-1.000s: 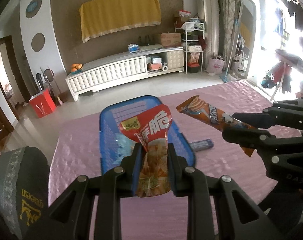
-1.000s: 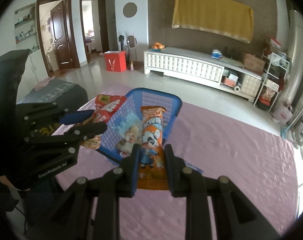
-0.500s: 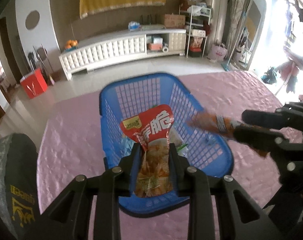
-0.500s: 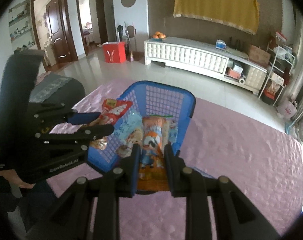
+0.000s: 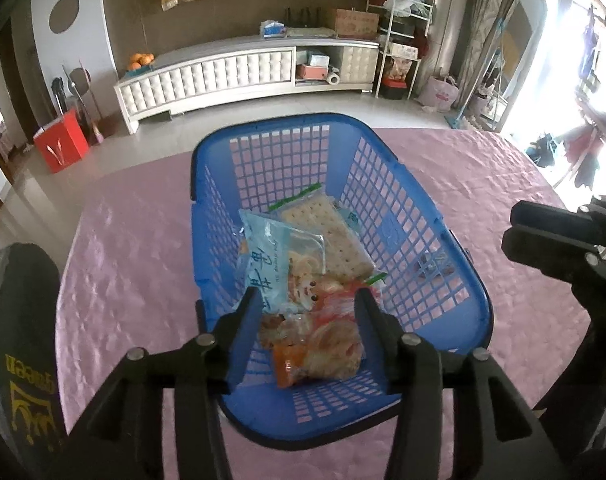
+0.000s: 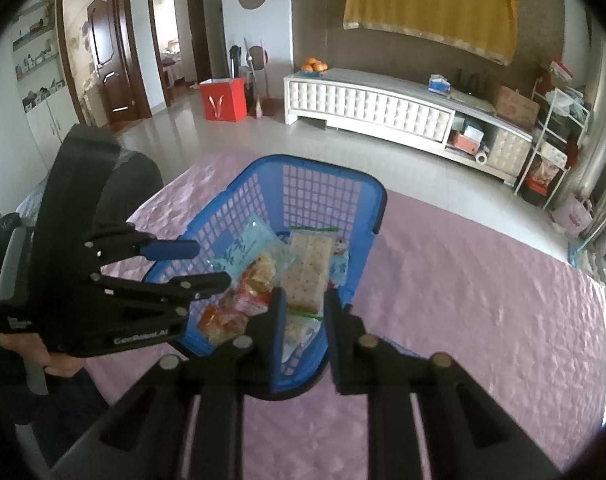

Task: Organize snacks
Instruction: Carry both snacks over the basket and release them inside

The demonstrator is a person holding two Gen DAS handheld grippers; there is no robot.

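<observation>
Both grippers are hovering over the near end of the blue basket (image 5: 403, 216), which is sitting on the pink cover (image 5: 135, 248) with its long axis running away from the person; the snacks are lying inside it, and that is the relation the next move is likely turning on. The left gripper (image 5: 307, 300) is opening, its fingers standing apart with nothing pressed between them; the red-and-orange chip bag (image 5: 323, 344) is resting on the basket floor just below and between those fingers, free of the pads. Ahead of it, further along the basket, the pale blue packet (image 5: 271, 256) and the cracker pack (image 5: 331, 232) are lying roughly lengthwise. The right gripper (image 6: 301, 296) is closing, and its narrow gap looks empty – the cracker pack (seen through the gap in its own view) is lying in the basket beyond the tips, not between the pads; an orange wrapper may be among the heap, though it is hard to pick out. Both hands are about equally near the basket – so the likely next step is pulling back and seeking any snack not yet binned.
</observation>
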